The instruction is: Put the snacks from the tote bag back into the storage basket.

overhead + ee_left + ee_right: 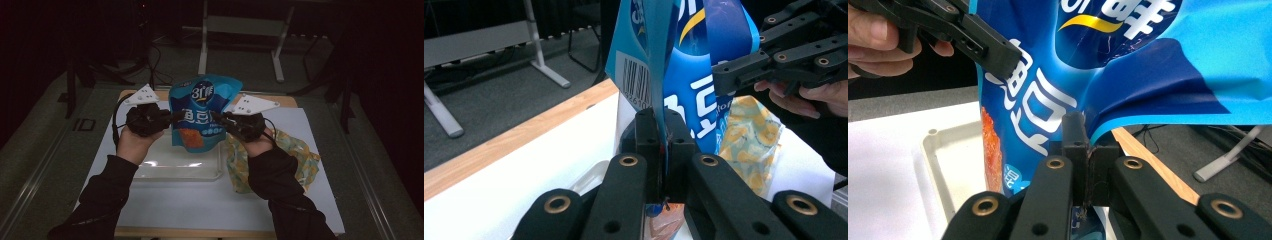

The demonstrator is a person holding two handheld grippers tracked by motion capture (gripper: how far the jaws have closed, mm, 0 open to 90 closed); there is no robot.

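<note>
The snack bag is bright blue with big white lettering, a yellow swoosh near the top, an orange patch at 6 o'clock low on its front, plus a white barcode panel on the back. At 4 o'clock from it lies another packet, yellow and pale green, kinda patterned. Tray is clear. Mat is white, table edge tan wood. Both grippers, left and right, are black with brass-coloured rivets.

Two grippers are showing, the left gripper and the right gripper. One blue snack bag is hanging between them, one yellow patterned bag is lying on the table, and one clear tray is sitting there.
</note>
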